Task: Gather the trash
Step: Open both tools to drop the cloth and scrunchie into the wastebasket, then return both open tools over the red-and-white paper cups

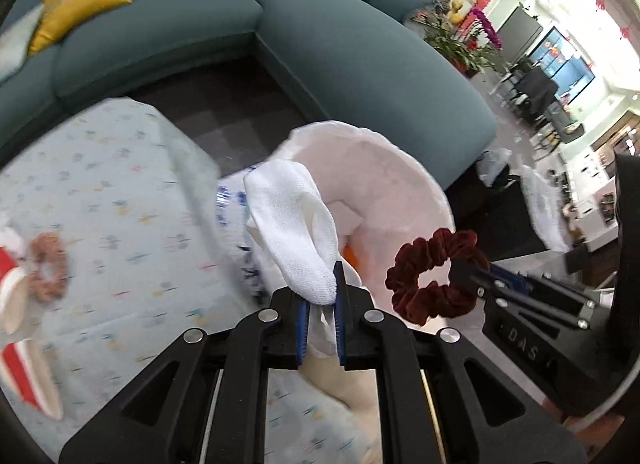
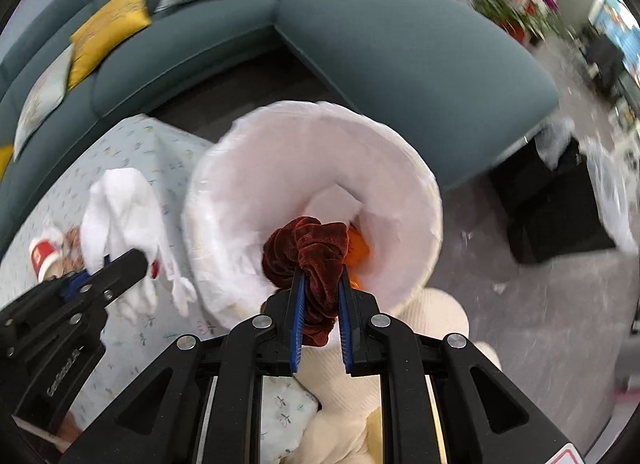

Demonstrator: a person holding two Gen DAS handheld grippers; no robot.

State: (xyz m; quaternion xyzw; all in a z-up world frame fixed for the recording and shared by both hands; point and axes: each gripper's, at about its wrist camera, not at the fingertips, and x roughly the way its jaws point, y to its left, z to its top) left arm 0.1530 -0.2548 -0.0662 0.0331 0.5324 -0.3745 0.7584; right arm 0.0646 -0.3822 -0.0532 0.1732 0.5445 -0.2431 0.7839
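Left fingers: We see the left gripper (image 1: 322, 318) nearly closed, its blue pads (image 1: 340, 328) pinching a crumpled white textured cloth or wipe (image 1: 296, 224) together with a thin white tissue beneath it.
Where it hangs: The cloth sits at the left rim of the round bin lined with a white plastic bag (image 1: 400, 168), over the edge of the table covered in a pale blue patterned cloth (image 1: 112, 192), not yet above the opening.
Right fingers: The right gripper (image 2: 320, 324) is clamped, almost shut, on a dark red velvet scrunchie (image 2: 308, 248).
Where it hangs: The scrunchie is held directly over the bin's mouth, above white paper and something orange (image 2: 358, 250) lying inside.
Left on the table: A pinkish-brown scrunchie (image 1: 50, 266) and a red-and-white paper cup (image 2: 40, 254) lie near the far left edge.
Step in hand: We judge both loads are being brought to the bin for dropping.
Next move: We would open the right fingers first; the left must shift rightward over the opening before letting go, or the cloth may catch the rim.
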